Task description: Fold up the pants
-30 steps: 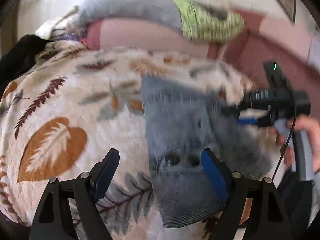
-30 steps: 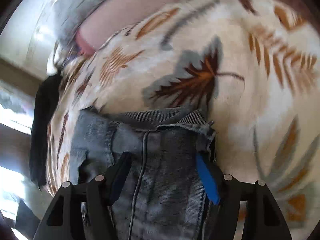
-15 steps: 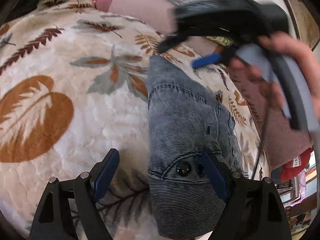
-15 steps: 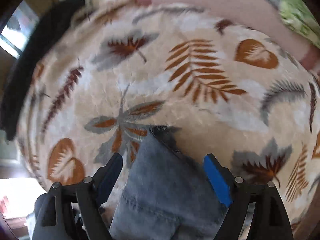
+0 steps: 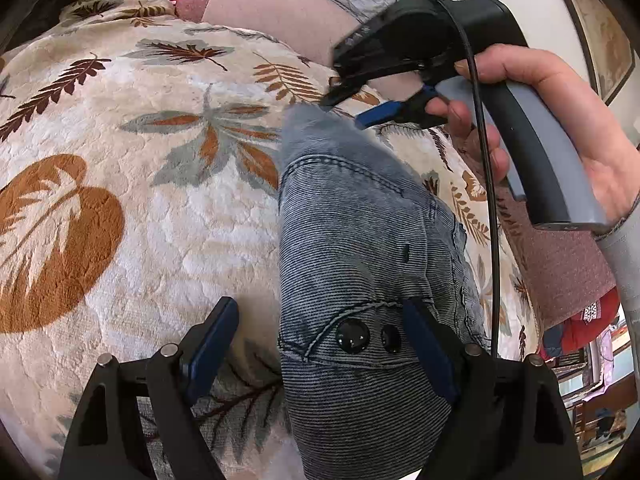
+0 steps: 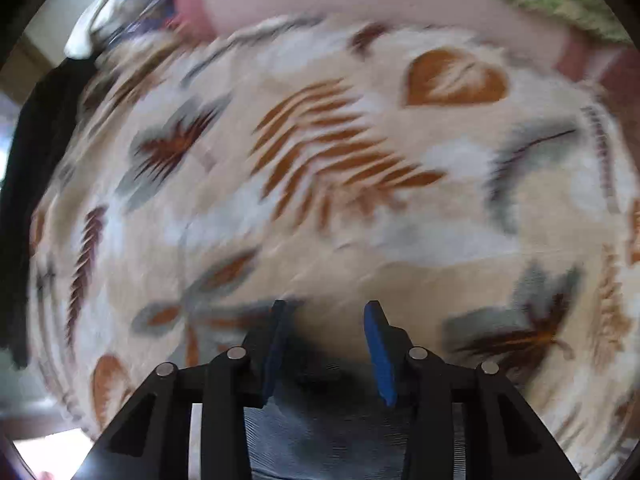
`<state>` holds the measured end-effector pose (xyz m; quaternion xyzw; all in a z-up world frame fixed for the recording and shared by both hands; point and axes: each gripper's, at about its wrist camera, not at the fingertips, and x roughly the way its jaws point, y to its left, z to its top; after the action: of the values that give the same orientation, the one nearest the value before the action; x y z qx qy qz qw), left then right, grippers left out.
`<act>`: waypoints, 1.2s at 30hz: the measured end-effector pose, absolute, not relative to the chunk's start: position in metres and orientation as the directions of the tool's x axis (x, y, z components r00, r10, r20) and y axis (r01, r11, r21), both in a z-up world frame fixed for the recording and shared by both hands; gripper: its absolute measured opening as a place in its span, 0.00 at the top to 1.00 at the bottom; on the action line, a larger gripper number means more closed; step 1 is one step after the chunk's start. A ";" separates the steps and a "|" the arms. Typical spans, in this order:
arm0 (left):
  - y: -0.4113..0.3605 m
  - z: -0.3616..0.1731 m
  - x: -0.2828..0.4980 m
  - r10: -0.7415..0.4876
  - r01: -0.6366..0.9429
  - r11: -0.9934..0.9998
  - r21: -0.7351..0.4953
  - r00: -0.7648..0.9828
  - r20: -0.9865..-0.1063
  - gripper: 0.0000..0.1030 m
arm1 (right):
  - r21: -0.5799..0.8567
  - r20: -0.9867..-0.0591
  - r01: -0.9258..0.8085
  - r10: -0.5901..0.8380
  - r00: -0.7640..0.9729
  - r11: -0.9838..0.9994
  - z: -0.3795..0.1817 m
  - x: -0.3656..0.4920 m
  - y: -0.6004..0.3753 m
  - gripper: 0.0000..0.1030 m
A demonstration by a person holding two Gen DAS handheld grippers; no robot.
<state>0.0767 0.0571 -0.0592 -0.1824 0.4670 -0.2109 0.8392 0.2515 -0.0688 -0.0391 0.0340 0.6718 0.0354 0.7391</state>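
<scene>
We hold both grippers, left (image 5: 320, 344) and right (image 5: 348, 108), wide and empty (release pose) over the folded pants (image 5: 360, 240).

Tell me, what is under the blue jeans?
The jeans lie on a fuzzy blanket with leaf prints, which shows on both sides of them. Whatever is directly beneath the denim is covered, so I cannot see it.

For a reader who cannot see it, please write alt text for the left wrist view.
Folded grey-blue denim pants lie on a leaf-patterned blanket, with the open left gripper over the near end by two dark buttons. At the far end, a hand holds the right gripper, open, beside the fabric.
</scene>
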 end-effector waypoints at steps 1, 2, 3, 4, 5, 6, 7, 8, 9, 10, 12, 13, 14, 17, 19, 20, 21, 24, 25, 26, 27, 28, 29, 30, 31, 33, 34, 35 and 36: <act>0.058 -0.059 0.076 -0.527 0.183 0.843 -0.506 0.474 -0.705 0.18 | 0.112 -0.987 -0.011 0.113 0.111 0.994 -0.032 0.248 -0.071 0.59; 0.058 -0.060 0.077 -0.527 0.181 0.842 -0.508 0.476 -0.704 0.18 | 0.157 -0.981 -0.013 0.157 0.114 0.988 -0.024 0.242 -0.072 0.59; 0.058 -0.060 0.077 -0.526 0.181 0.842 -0.508 0.477 -0.704 0.18 | 0.222 -0.967 -0.028 0.224 0.125 0.975 -0.013 0.230 -0.071 0.59; 0.058 -0.060 0.076 -0.525 0.181 0.844 -0.506 0.479 -0.704 0.18 | 0.256 -0.956 -0.044 0.260 0.133 0.966 -0.006 0.223 -0.070 0.58; 0.058 -0.060 0.076 -0.523 0.181 0.845 -0.504 0.482 -0.703 0.18 | 0.296 -0.942 -0.076 0.304 0.141 0.952 0.002 0.213 -0.064 0.51; 0.058 -0.060 0.076 -0.521 0.181 0.845 -0.503 0.484 -0.703 0.18 | 0.321 -0.932 -0.105 0.334 0.143 0.941 0.008 0.202 -0.063 0.39; 0.057 -0.060 0.075 -0.519 0.182 0.847 -0.500 0.487 -0.702 0.18 | 0.330 -0.927 -0.121 0.346 0.145 0.936 0.007 0.186 -0.064 0.34; 0.058 -0.060 0.075 -0.518 0.182 0.848 -0.498 0.489 -0.702 0.18 | 0.309 -0.937 -0.123 0.324 0.133 0.943 -0.003 0.179 -0.061 0.31; 0.057 -0.060 0.073 -0.517 0.182 0.848 -0.497 0.491 -0.702 0.18 | 0.264 -0.956 -0.121 0.276 0.099 0.957 -0.018 0.171 -0.065 0.31; 0.057 -0.059 0.072 -0.517 0.181 0.848 -0.498 0.491 -0.701 0.18 | 0.203 -0.977 -0.107 0.209 0.046 0.973 -0.043 0.166 -0.073 0.33; 0.056 -0.059 0.070 -0.516 0.181 0.848 -0.498 0.491 -0.702 0.18 | 0.272 -0.958 -0.053 0.275 0.076 0.961 -0.042 0.162 -0.086 0.36; 0.057 -0.058 0.068 -0.514 0.183 0.850 -0.495 0.498 -0.698 0.18 | 0.306 -0.946 -0.020 0.306 0.105 0.952 -0.030 0.159 -0.091 0.36; 0.058 -0.057 0.065 -0.512 0.184 0.851 -0.493 0.503 -0.696 0.18 | 0.324 -0.937 -0.018 0.323 0.134 0.946 -0.018 0.156 -0.093 0.35; 0.064 -0.052 0.060 -0.514 0.183 0.847 -0.500 0.522 -0.681 0.18 | 0.321 -0.916 -0.040 0.321 0.239 0.946 0.016 0.137 -0.104 0.35; 0.067 -0.047 0.055 -0.516 0.190 0.843 -0.503 0.547 -0.659 0.18 | 0.328 -0.909 -0.023 0.322 0.265 0.944 0.015 0.123 -0.118 0.34; 0.068 -0.047 0.054 -0.513 0.193 0.845 -0.498 0.556 -0.654 0.18 | 0.308 -0.920 0.006 0.296 0.256 0.951 0.001 0.115 -0.129 0.31; 0.067 -0.047 0.053 -0.505 0.197 0.851 -0.486 0.558 -0.659 0.18 | 0.267 -0.942 0.024 0.255 0.219 0.964 -0.022 0.115 -0.137 0.30; 0.058 -0.055 0.056 -0.491 0.197 0.865 -0.461 0.520 -0.699 0.18 | 0.256 -0.954 0.036 0.247 0.168 0.966 -0.054 0.101 -0.153 0.28; 0.058 -0.053 0.054 -0.479 0.193 0.871 -0.451 0.533 -0.698 0.18 | 0.275 -0.945 0.044 0.262 0.196 0.960 -0.042 0.098 -0.156 0.28; 0.059 -0.050 0.051 -0.465 0.193 0.878 -0.437 0.553 -0.691 0.18 | 0.299 -0.932 0.048 0.281 0.229 0.953 -0.028 0.095 -0.159 0.28; 0.063 -0.041 0.044 -0.441 0.201 0.890 -0.408 0.600 -0.667 0.18 | 0.313 -0.920 0.045 0.291 0.261 0.949 -0.016 0.091 -0.161 0.28; 0.065 -0.033 0.036 -0.413 0.204 0.904 -0.376 0.646 -0.642 0.18 | 0.319 -0.907 0.039 0.293 0.302 0.947 -0.001 0.084 -0.164 0.28; 0.067 -0.025 0.029 -0.381 0.204 0.918 -0.341 0.693 -0.611 0.18 | 0.332 -0.890 0.025 0.305 0.340 0.943 0.009 0.075 -0.166 0.28; 0.069 -0.018 0.020 -0.351 0.207 0.930 -0.303 0.740 -0.574 0.18 | 0.352 -0.871 0.016 0.322 0.370 0.936 0.017 0.064 -0.170 0.26; 0.069 -0.017 0.019 -0.340 0.204 0.935 -0.289 0.747 -0.571 0.18 | 0.364 -0.865 0.022 0.329 0.379 0.931 0.018 0.055 -0.173 0.24; 0.059 -0.037 0.030 -0.329 0.200 0.943 -0.266 0.673 -0.662 0.18 | 0.368 -0.882 0.040 0.335 0.332 0.929 -0.006 0.042 -0.174 0.12; 0.053 -0.048 0.036 -0.328 0.204 0.944 -0.258 0.625 -0.709 0.17 | 0.337 -0.914 0.034 0.317 0.254 0.941 -0.032 0.040 -0.172 0.12; 0.051 -0.055 0.039 -0.342 0.202 0.939 -0.277 0.605 -0.719 0.16 | 0.299 -0.939 0.036 0.288 0.187 0.953 -0.056 0.040 -0.172 0.11; 0.052 -0.053 0.038 -0.351 0.197 0.936 -0.293 0.610 -0.711 0.16 | 0.298 -0.933 0.030 0.284 0.221 0.954 -0.055 0.036 -0.174 0.11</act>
<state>0.0382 0.0518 -0.0535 -0.0931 0.4142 -0.1535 0.8923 0.0357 -0.1736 -0.0555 0.1272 0.6188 0.0824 0.7708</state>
